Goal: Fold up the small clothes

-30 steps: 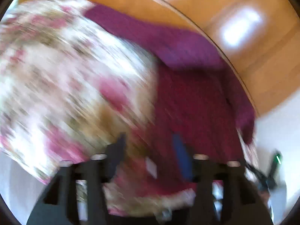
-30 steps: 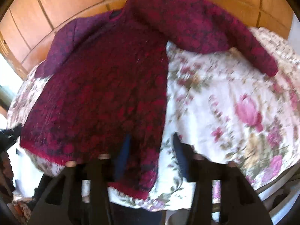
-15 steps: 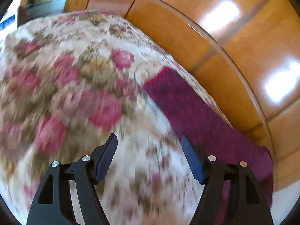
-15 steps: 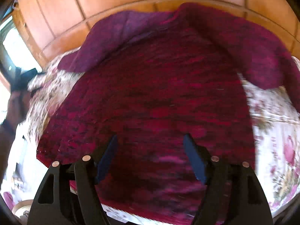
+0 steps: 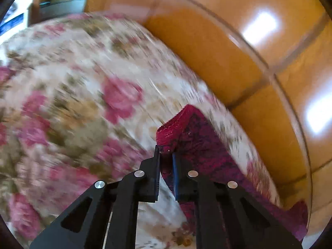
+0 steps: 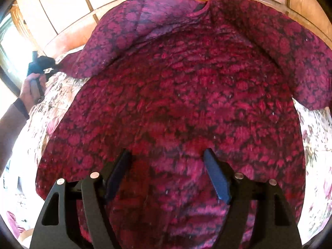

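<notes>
We see a dark red knitted sweater (image 6: 182,95) spread flat across most of the right wrist view, its neckline at the top centre of the frame and its hem running along the lower left. One sleeve (image 6: 290,47) bends down along the upper right of that frame; the other sleeve (image 6: 116,41) reaches toward the upper left. In the left wrist view we find the cuff end (image 5: 176,124) of that sleeve just right of centre, raised off the cloth beneath it, with the rest of the sleeve trailing down toward the lower right corner.

Our left gripper (image 5: 166,157) has its fingers drawn narrow and pinched onto the sleeve just below the cuff, the knit filling the slim gap between the pads. In the right wrist view we also catch this gripper (image 6: 39,64) at the far left edge, held in the left hand (image 6: 31,89), touching the sleeve tip. Our right gripper (image 6: 168,157) sits at the bottom centre of its frame with its fingers spread wide over the lower body of the sweater, gripping nothing.

The sweater lies on a floral bedspread (image 5: 72,83), white with pink roses, which fills the left half of the left wrist view and shows at both side edges of the right wrist view. Behind it, glossy wooden panels (image 5: 249,41) cross the upper right of the left wrist view.
</notes>
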A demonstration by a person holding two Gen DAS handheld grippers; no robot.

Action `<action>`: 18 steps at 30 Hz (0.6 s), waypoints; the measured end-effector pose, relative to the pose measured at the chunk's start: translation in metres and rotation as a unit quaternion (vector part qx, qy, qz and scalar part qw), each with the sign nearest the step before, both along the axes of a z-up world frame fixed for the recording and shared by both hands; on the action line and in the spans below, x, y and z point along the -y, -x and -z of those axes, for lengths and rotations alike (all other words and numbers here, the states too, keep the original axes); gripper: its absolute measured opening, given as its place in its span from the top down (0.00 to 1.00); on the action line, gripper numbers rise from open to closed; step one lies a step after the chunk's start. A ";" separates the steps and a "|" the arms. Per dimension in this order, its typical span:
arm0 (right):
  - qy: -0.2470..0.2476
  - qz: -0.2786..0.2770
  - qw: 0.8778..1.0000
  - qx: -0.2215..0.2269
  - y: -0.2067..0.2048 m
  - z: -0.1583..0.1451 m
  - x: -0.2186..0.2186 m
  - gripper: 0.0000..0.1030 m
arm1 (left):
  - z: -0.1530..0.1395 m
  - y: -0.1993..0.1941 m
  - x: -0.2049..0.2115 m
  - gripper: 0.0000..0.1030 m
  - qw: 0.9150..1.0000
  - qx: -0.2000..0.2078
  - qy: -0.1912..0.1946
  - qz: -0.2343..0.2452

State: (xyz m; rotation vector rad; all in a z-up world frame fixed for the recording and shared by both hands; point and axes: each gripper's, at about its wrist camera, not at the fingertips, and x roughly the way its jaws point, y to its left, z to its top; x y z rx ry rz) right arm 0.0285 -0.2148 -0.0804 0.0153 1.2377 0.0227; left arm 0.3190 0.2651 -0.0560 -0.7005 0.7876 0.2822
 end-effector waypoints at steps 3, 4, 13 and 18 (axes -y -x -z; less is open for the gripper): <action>0.004 -0.002 1.000 0.004 -0.011 0.004 0.001 0.29 | -0.018 0.022 -0.034 0.92 0.999 0.021 -0.005 -0.050; 0.006 -0.002 1.000 0.006 -0.016 0.006 0.002 0.28 | -0.026 0.030 -0.045 0.92 0.998 0.028 -0.014 -0.062; 0.019 0.013 1.000 0.016 -0.031 0.017 0.001 0.21 | -0.039 0.032 -0.055 0.92 0.987 -0.018 -0.147 -0.059; 0.022 0.020 0.999 0.017 -0.022 0.012 0.005 0.21 | -0.016 0.049 -0.051 0.83 0.985 -0.070 -0.131 -0.090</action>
